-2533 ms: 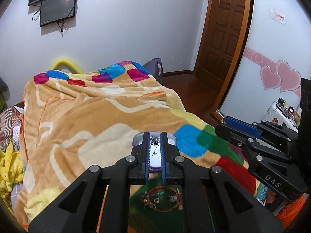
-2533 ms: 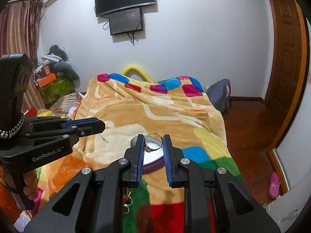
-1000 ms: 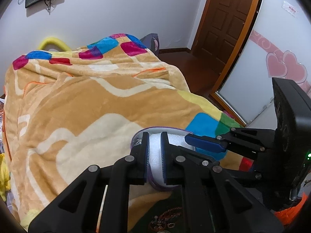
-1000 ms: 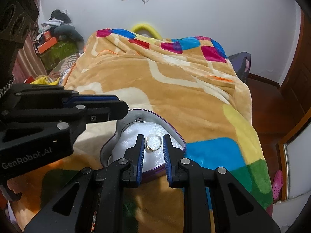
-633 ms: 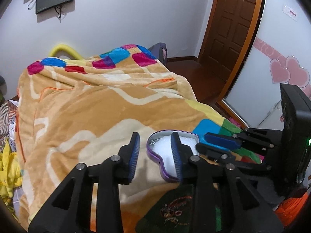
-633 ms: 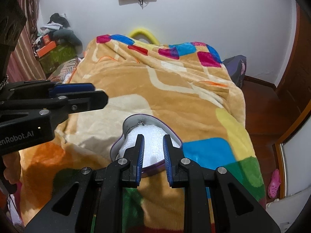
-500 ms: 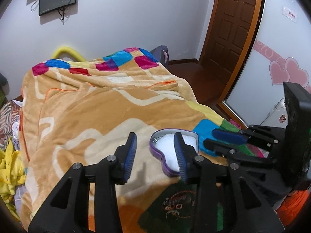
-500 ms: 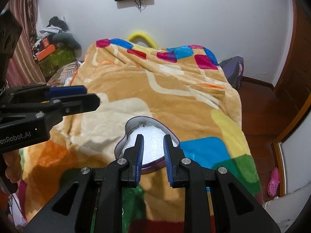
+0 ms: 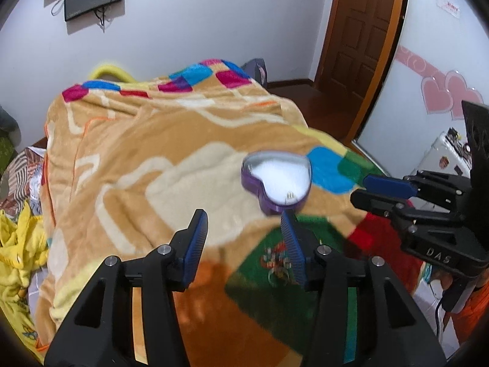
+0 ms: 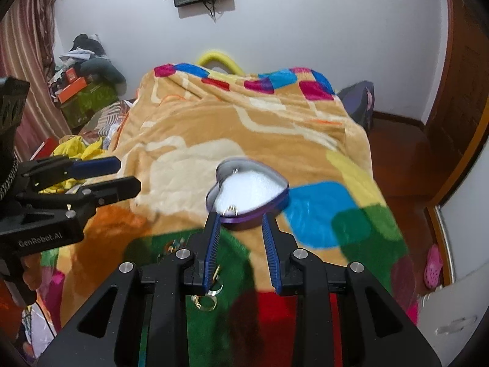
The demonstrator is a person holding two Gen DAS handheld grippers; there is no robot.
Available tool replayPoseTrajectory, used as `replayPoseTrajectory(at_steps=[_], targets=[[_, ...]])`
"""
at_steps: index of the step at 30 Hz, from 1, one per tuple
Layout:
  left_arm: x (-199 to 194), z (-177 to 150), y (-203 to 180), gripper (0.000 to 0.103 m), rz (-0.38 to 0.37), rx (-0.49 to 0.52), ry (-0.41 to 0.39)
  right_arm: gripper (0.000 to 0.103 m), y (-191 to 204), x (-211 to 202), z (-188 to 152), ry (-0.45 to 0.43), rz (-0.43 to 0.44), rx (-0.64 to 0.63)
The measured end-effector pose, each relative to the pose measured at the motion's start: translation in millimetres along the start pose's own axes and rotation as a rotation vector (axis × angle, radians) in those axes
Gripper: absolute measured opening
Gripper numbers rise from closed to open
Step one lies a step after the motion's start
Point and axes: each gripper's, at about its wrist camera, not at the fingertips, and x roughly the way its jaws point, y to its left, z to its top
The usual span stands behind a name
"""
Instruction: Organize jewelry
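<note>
A purple heart-shaped box (image 9: 276, 179) with white padding lies on the bed blanket; it also shows in the right wrist view (image 10: 249, 191). A small metal piece (image 10: 231, 210) rests at the box's near edge, and another (image 10: 235, 170) at its far rim. My left gripper (image 9: 243, 229) is open and empty, near and left of the box. My right gripper (image 10: 239, 227) is open and empty just short of the box. Loose jewelry (image 9: 276, 260) lies on the green patch in front of the box; gold rings (image 10: 207, 298) show below the right gripper.
The orange patchwork blanket (image 9: 159, 140) covers the bed. Yellow cloth (image 9: 18, 244) lies at the left bedside. A wooden door (image 9: 363, 30) and a white cabinet (image 9: 443, 156) stand to the right. Clutter boxes (image 10: 82, 91) sit by the curtain.
Both grippers have opened wide and pulled back from the heart box. The chain and the ring they held earlier are now out of the jaws, in the box.
</note>
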Motion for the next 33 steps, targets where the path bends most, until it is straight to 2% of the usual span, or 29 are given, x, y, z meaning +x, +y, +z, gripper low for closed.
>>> replayPoseTrajectory(at_steps=[10,14,19,27,31,33], targets=[[19.6,-41.9,-6.8,0.049,-0.044,0.02,0.102,0.026,7.0,8.8,-42.4,0.081,-0.004,0.054],[23.8,-53.0,-13.2,0.049,-0.064,0.033,0.121,0.026,7.8,16.9,-55.7,0.121,0.021,0.088],[30.3,-59.3,-15.9,0.049,-0.086,0.035,0.123,0.026,13.9,23.6,-63.7,0.13,0.037,0.087],[44.0,-57.5,-14.5,0.035,-0.129,0.021,0.144,0.026,22.4,35.4,-67.1,0.135,0.047,0.053],[48.5,-59.5,-17.9,0.033,-0.128,0.039,0.144,0.026,20.6,37.2,-67.9,0.123,0.059,0.068],[49.4,-59.3,-19.4,0.027,-0.13,0.046,0.142,0.024,22.7,36.5,-68.8,0.116,0.054,0.056]])
